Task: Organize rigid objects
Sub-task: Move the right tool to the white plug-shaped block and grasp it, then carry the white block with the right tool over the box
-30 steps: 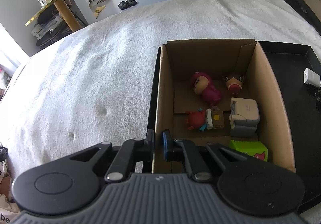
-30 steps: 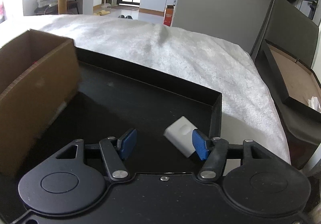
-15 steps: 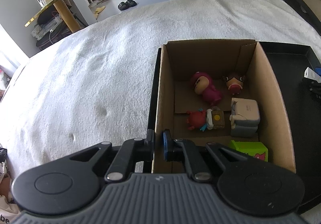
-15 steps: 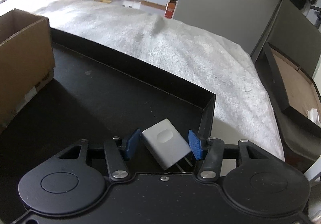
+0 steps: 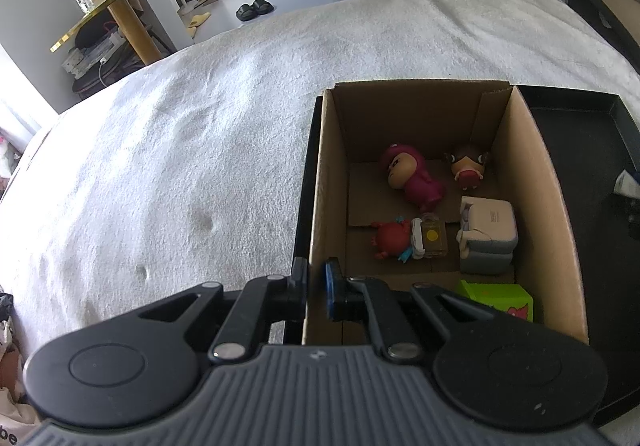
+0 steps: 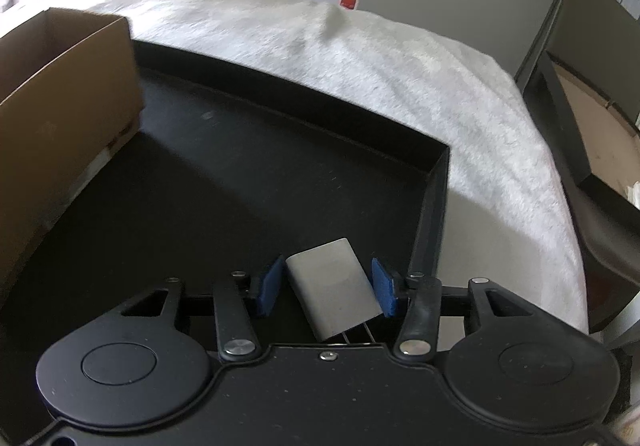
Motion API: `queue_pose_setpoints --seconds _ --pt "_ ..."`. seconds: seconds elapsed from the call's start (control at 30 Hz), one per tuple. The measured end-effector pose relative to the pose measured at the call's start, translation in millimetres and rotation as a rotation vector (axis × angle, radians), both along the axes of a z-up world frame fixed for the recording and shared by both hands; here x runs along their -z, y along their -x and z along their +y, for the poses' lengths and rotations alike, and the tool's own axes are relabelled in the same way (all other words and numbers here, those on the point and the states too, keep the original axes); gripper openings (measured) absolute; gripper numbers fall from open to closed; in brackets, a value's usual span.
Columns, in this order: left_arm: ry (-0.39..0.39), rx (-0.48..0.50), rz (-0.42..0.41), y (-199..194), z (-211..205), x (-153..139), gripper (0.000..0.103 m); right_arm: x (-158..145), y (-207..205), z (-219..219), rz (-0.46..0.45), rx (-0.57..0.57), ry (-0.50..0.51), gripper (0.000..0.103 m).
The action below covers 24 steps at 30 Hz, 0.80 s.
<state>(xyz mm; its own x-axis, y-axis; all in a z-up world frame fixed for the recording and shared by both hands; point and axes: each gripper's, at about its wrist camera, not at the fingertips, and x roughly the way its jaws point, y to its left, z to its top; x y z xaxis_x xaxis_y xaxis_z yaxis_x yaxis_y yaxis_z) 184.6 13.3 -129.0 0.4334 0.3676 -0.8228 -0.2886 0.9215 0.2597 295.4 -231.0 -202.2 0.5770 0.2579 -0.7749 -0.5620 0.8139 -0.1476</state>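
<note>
Though untouched, charger [image 6: 334, 286] btwn right fingers [image 6: 269, 288].

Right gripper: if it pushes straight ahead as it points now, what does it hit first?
The white charger, already between the open right gripper fingers. Past it, bare black tray floor, then probably the tray's far wall; depth unclear.

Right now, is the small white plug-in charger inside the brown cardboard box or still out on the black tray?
Out: the white charger lies on the black tray, between the right gripper fingers.
</note>
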Motion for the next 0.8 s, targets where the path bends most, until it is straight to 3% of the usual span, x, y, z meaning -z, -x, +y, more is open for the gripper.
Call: queue_pose_setpoints --seconds 0.43,0.8 --pt "0.001 0.000 -0.001 0 0 0 0.008 -6 10 4 0.168 -0.034 -0.085 0.038" --pt "0.008 0.001 -0.006 0 1 -2 0.008 -33 29 14 0.063 -0.051 -0.068 0.036"
